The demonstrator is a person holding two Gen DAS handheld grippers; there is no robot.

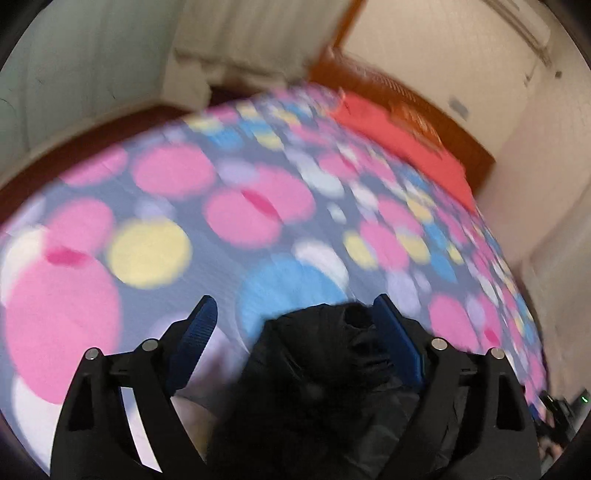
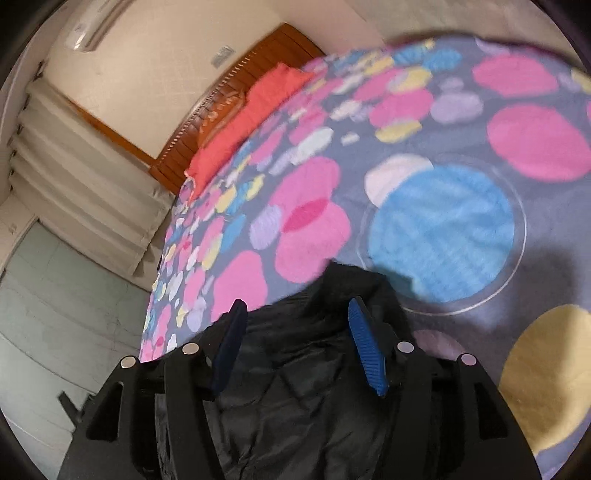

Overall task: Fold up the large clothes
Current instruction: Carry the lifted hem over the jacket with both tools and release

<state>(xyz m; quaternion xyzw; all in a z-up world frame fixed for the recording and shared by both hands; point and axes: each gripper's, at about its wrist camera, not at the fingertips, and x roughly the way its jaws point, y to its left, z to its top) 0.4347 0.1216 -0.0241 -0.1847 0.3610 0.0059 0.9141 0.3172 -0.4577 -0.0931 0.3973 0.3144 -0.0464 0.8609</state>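
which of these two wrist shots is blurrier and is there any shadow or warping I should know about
Left wrist view: heavier motion smear across the spotted bedspread and red pillow; the left claw stays sharp. Right wrist view: milder blur, dark shadow right of the black jacket. Both: fisheye bends the bed edges, dark corners.

— How many garments lay on the one grey bedspread printed with pink, blue and yellow circles (image 2: 424,122)?

— One black, shiny, quilted jacket (image 2: 306,387), at its near edge.

— And at its far end?

— One coral-red folded cloth (image 2: 236,129), with one brown slatted wooden headboard (image 2: 273,55) behind it. One white wall-mounted air conditioner (image 2: 92,29) hung above that bedspread's far end.
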